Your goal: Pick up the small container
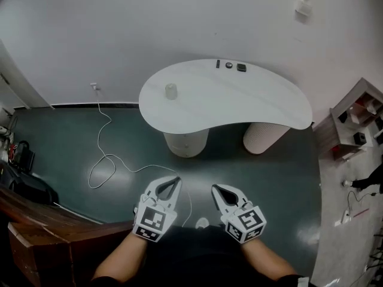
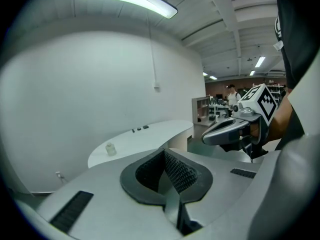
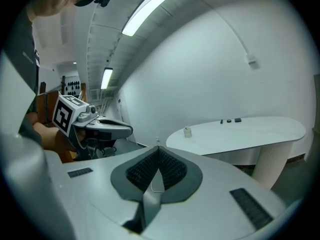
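Note:
The small container (image 1: 171, 91), a pale little jar with a lid, stands near the left end of a white kidney-shaped table (image 1: 263, 103). It shows far off in the left gripper view (image 2: 110, 149) and in the right gripper view (image 3: 187, 132). My left gripper (image 1: 176, 180) and right gripper (image 1: 215, 189) hang side by side over the dark floor, well short of the table. Both are shut with nothing between the jaws. From each gripper's own camera, the left gripper's (image 2: 165, 153) and the right gripper's (image 3: 158, 149) ribbed pads meet.
Three small dark items (image 1: 229, 65) lie at the table's far edge. Two round pedestals (image 1: 186, 142) carry the table. A white cable (image 1: 108, 160) snakes over the floor at left. Wooden furniture (image 1: 42, 226) stands at lower left, an open shelf unit (image 1: 359, 121) at right.

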A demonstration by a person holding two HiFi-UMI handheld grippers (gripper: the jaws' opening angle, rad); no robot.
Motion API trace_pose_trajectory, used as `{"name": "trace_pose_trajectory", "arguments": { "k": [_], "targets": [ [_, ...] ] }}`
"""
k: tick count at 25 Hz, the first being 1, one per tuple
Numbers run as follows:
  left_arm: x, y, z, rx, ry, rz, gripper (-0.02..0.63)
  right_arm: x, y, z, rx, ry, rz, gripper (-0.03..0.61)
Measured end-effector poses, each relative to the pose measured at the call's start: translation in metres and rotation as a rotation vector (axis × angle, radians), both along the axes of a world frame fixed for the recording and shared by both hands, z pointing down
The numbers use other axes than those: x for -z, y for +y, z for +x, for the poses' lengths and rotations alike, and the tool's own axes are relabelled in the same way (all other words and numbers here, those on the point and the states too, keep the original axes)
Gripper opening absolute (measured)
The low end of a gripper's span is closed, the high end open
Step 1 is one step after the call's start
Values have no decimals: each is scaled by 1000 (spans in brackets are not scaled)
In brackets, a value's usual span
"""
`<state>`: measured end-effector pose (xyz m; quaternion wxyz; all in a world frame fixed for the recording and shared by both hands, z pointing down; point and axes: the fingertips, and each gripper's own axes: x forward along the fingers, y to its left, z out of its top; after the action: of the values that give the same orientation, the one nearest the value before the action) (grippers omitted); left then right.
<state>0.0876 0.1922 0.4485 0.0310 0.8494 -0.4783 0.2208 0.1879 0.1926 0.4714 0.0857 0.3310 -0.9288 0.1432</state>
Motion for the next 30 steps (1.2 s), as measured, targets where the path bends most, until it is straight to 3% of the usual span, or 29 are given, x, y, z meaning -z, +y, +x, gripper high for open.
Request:
{"name": "trace_pose_trajectory", "arguments": {
  "k": [6, 13, 19, 30],
  "targets": [
    [-2, -17, 17, -10, -75, -2, 15, -2, -31, 14, -6, -26, -12, -3],
    [-9, -53, 4, -7, -55, -4, 15, -8, -58, 4, -8, -21, -18, -3],
    [-15, -117, -21, -32, -18, 9, 15, -19, -107, -16, -45, 1, -23, -3],
    [3, -266, -101, -126, 12, 54, 15, -3, -231, -91, -132, 83, -1, -3]
  ]
}}
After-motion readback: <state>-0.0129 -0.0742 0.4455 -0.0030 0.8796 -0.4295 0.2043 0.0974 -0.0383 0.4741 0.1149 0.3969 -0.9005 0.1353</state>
